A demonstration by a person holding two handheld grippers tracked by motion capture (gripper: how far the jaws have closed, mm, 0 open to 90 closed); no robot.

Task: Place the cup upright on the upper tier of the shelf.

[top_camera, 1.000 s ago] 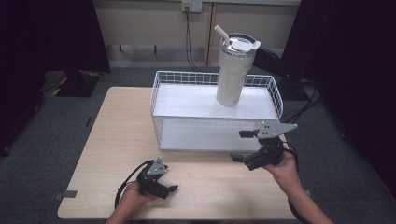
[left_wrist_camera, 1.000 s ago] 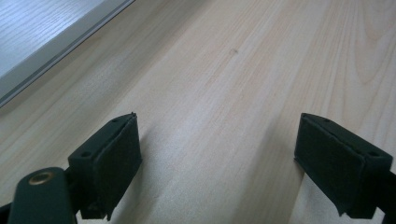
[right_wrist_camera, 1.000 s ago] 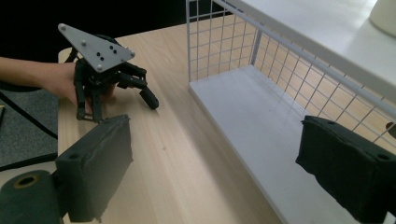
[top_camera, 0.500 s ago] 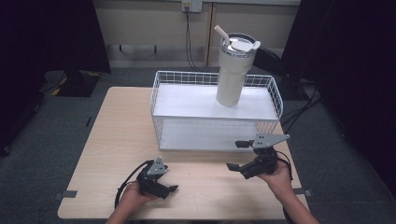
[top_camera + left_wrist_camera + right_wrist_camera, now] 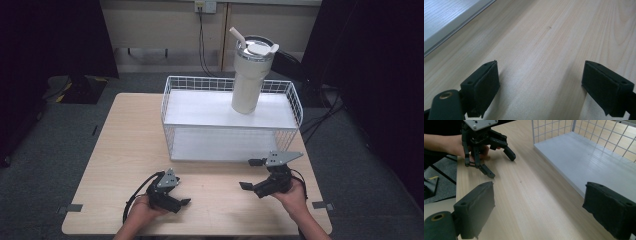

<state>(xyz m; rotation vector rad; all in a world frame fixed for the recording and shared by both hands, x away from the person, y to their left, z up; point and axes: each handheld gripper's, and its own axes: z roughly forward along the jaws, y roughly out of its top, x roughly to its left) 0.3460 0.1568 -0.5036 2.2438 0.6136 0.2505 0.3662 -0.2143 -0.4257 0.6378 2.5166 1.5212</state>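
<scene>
While both hands rest low on the near part of the desk (image 5: pixel 130 130), we see our left gripper (image 5: pixel 176 195) held close to the front edge, its fingers spread apart with nothing between them. In the left gripper view the two black pads (image 5: pixel 482 86) stand wide over bare pale wood, and a strip of the white basket floor shows at the upper left corner.

Our right gripper (image 5: pixel 251 175) sits to the right, just in front of the wire basket (image 5: pixel 167 107), and its fingers are also parted and empty. In the right gripper view its pads (image 5: pixel 475 207) frame the wood, with the basket's mesh wall and lower white floor close on the right and the left gripper farther off, its fingers pointing down toward the desk.

The basket stands at the middle of the desk, open toward us, with a white shelf on top. A tall cream tumbler (image 5: pixel 248 80) with a lid and straw stands upright on that shelf, toward its right rear, well apart from both grippers.
</scene>
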